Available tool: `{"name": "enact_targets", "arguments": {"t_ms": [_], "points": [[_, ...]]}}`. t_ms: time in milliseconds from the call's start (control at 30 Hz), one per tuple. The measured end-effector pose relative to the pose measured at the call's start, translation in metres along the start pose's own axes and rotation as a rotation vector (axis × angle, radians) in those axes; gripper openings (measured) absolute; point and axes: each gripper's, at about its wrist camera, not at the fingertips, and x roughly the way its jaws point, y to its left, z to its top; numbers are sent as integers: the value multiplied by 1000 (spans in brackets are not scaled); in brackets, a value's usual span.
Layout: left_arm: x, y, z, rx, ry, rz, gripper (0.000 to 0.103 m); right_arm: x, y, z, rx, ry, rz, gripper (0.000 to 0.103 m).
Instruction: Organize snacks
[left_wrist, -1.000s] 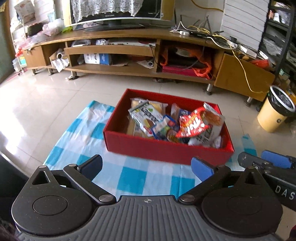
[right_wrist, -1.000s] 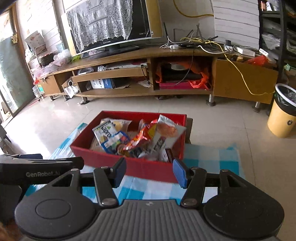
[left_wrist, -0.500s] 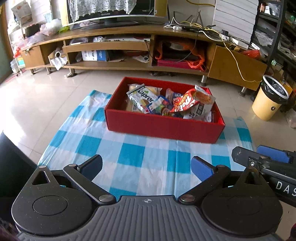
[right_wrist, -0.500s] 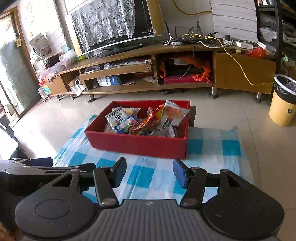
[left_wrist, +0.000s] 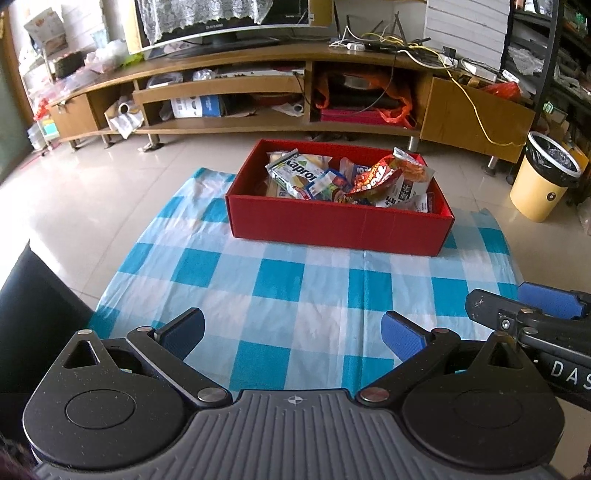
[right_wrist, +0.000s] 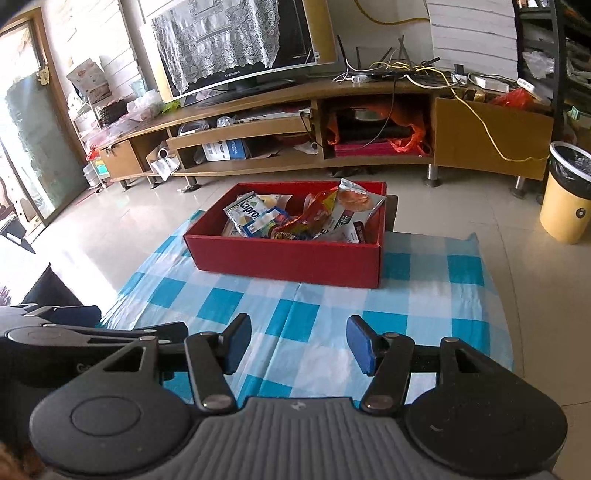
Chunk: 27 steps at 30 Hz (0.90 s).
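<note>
A red box (left_wrist: 338, 225) (right_wrist: 284, 258) sits at the far end of a blue-and-white checked cloth (left_wrist: 295, 295) (right_wrist: 314, 314) on the floor. Several snack packets (left_wrist: 347, 181) (right_wrist: 295, 218) are piled inside it, a red-orange bag uppermost. My left gripper (left_wrist: 291, 332) hovers over the near part of the cloth, well back from the box, open with nothing between its blue pads. My right gripper (right_wrist: 298, 343) is beside it, also open and empty, its jaws narrower. Each gripper shows at the edge of the other's view.
A long wooden TV stand (left_wrist: 280, 92) (right_wrist: 314, 122) with a television and cluttered shelves runs behind the box. A yellow waste bin (left_wrist: 543, 177) (right_wrist: 565, 195) stands at the right. Tiled floor (left_wrist: 92, 192) surrounds the cloth. A dark object (left_wrist: 33, 302) lies at the near left.
Both grippers have drawn back from the red box, which now looks smaller and farther. More of the checked cloth shows in front of it. Both stay open and empty.
</note>
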Motion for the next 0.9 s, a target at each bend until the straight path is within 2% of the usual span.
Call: {"name": "enact_targets", "arguments": {"t_ms": [567, 900], "points": [[-1, -2, -4, 3, -1, 10, 103, 1, -1, -2, -5, 13, -2, 54], [-5, -5, -6, 19, -41, 30, 102, 1, -1, -3, -8, 10, -3, 54]]}}
